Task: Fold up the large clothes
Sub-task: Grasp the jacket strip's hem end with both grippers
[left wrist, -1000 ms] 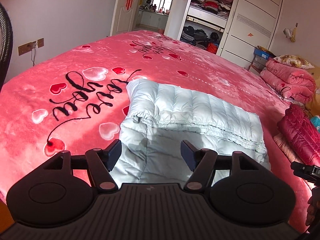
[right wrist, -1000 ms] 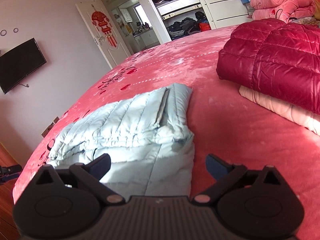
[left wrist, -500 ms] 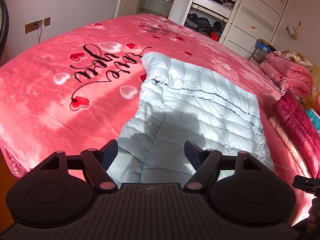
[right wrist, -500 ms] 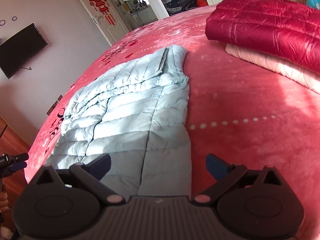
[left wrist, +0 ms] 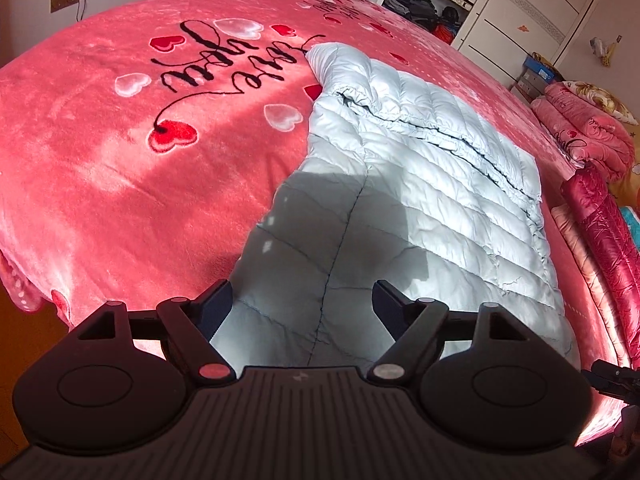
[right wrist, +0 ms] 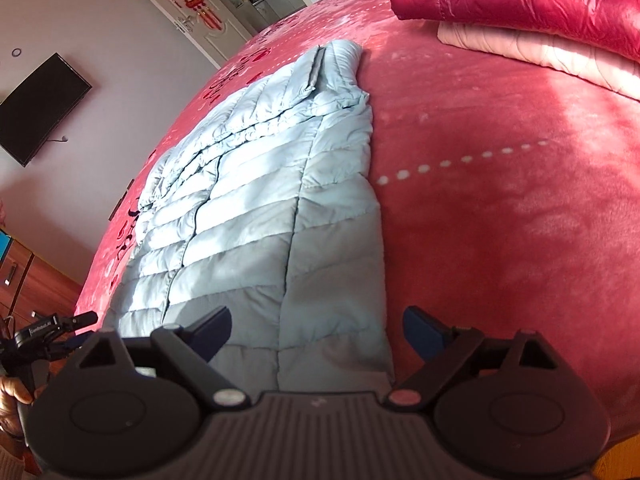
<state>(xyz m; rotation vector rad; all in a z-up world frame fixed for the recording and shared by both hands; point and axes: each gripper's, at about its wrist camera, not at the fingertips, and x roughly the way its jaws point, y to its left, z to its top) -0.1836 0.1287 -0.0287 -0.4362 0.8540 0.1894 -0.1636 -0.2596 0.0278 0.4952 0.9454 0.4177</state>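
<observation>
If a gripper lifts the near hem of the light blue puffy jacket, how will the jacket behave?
The light blue jacket is quilted and puffy, so it is probably light and floppy; the lifted hem should drape and drag the rest. Its smooth shell looks slippery, so a shallow pinch may slide off.

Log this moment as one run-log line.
stage: approach | left gripper: open, opening | right gripper: open, closing | pale blue down jacket: flat on pink blanket, ungrasped
</observation>
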